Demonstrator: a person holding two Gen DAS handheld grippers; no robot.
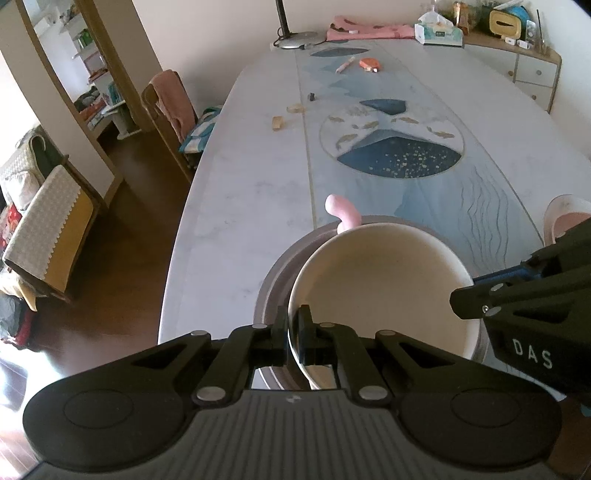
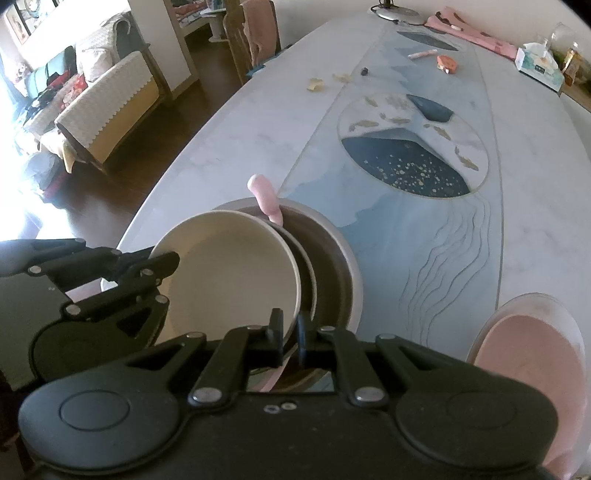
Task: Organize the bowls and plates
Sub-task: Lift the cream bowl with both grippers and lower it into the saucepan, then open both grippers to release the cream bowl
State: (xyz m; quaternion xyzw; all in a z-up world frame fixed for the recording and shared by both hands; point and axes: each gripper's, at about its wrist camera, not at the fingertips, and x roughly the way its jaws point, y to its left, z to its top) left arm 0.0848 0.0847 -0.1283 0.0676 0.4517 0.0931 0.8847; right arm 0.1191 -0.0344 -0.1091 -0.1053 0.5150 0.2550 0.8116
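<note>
A cream bowl point(image 1: 380, 280) is held over a wide grey-rimmed dish point(image 1: 275, 280) with a dark inside. My left gripper point(image 1: 293, 328) is shut on the cream bowl's near-left rim. My right gripper point(image 2: 290, 332) is shut on the opposite rim of the same bowl point(image 2: 229, 273). The grey dish point(image 2: 332, 266) lies under it, with a second pale rim point(image 2: 308, 273) nested inside. A pink handle point(image 2: 264, 197) sticks up from behind the bowl. A pink plate point(image 2: 532, 350) sits to the right, partly cut off.
The long marble table point(image 1: 251, 177) has a blue painted runner. Small items lie far back: an orange tape point(image 1: 369, 64), wood pieces point(image 1: 279, 123), a tissue box point(image 1: 437, 35), a lamp base point(image 1: 299, 38). A chair point(image 1: 168, 107) stands at the left edge.
</note>
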